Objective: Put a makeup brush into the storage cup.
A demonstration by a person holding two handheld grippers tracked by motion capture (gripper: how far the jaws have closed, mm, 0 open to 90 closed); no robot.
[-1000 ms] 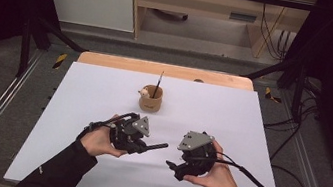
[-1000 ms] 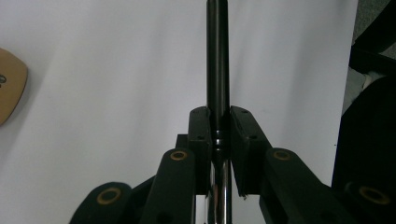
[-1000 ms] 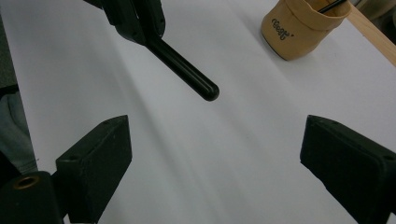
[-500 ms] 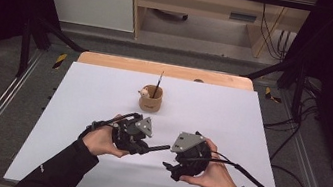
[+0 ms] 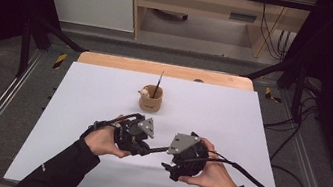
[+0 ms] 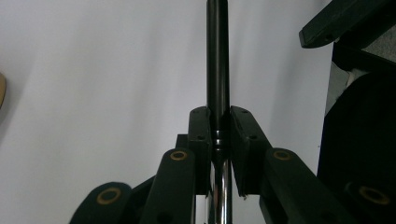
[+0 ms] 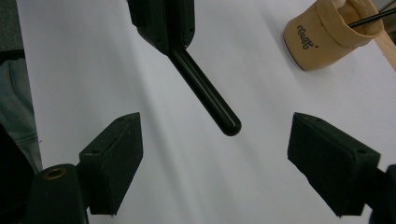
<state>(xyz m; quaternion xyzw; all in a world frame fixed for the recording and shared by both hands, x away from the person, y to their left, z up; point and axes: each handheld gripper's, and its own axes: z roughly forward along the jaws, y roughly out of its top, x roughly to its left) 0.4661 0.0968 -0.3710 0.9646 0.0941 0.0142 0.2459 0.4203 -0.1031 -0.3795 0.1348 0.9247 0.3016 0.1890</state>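
My left gripper (image 5: 146, 149) (image 6: 218, 126) is shut on a black pen-like stick (image 5: 159, 149) (image 6: 217, 56), held low over the white table and pointing right. The stick's rounded free end (image 7: 229, 123) reaches the mouth of my right gripper (image 5: 168, 158) (image 7: 218, 140). That gripper's jaws stand wide apart; they have just been closing a little, and neither pad touches the stick. In the right gripper view the left gripper (image 7: 163, 23) comes in from the top. The right gripper's dark body (image 6: 359, 116) rises at the right of the left gripper view.
A tan cup (image 5: 150, 100) (image 7: 322, 39) stands at the middle back of the white table (image 5: 248, 137), with a thin black brush (image 5: 158, 83) (image 7: 369, 18) leaning in it. A wooden strip (image 5: 109, 60) runs along the far edge. Cables lie on the floor at the right.
The right gripper has edged left toward the stick's free end, and its jaws have narrowed slightly. The left gripper and the stick have stayed put.
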